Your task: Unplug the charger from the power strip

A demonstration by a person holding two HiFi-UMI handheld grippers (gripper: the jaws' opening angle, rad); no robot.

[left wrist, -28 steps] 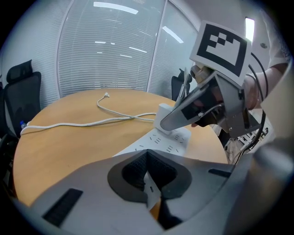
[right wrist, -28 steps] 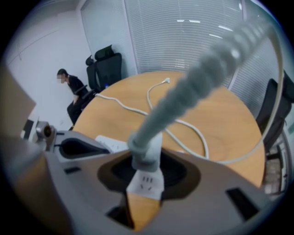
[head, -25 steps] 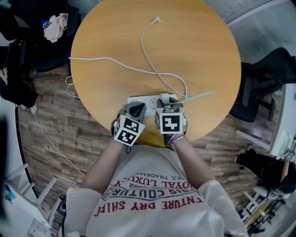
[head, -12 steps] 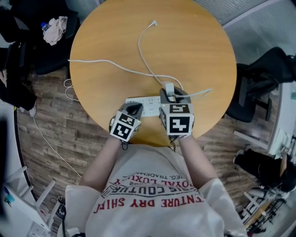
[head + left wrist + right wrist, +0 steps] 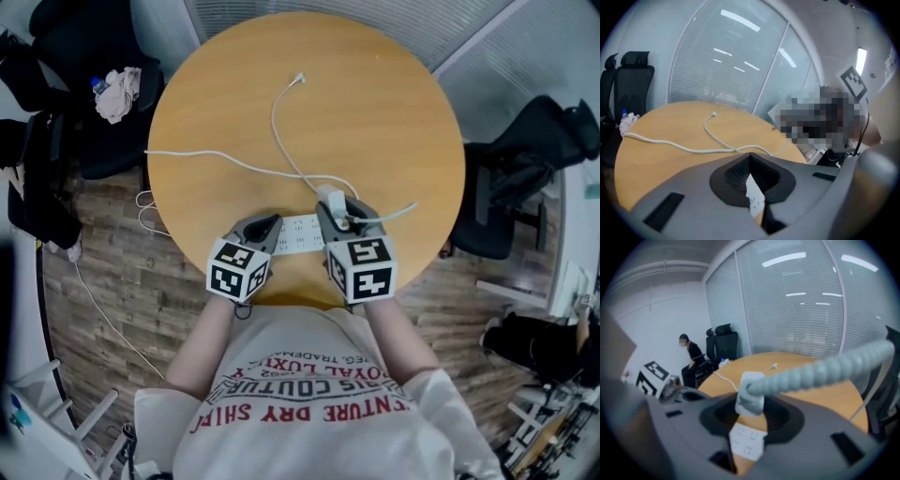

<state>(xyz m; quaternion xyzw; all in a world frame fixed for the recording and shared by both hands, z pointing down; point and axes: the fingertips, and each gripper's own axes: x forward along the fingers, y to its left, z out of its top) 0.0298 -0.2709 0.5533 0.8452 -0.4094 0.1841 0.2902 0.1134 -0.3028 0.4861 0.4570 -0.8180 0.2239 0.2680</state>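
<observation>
A white charger [image 5: 328, 197] is pinched between the jaws of my right gripper [image 5: 336, 208], held above the white power strip [image 5: 302, 234], which lies on the round wooden table [image 5: 394, 103]. In the right gripper view the charger [image 5: 749, 401] hangs clear of the strip [image 5: 747, 441], with bare tabletop between them. A thick ribbed cord [image 5: 825, 369] crosses in front of it. A thin white cable [image 5: 277, 122] trails away across the table. My left gripper [image 5: 267, 225] hovers over the strip's left end with its tips together and nothing between them; the strip [image 5: 754, 197] shows below them.
A thicker white cord [image 5: 216, 157] runs from the table's left edge toward the strip. Black office chairs stand at the left [image 5: 84, 103] and right [image 5: 525, 169]. A person [image 5: 693, 359] sits by the far wall. The strip lies close to the table's near edge.
Both grippers have risen. The right one has lifted the charger up off the power strip. The left one has come up off the strip's left end.
</observation>
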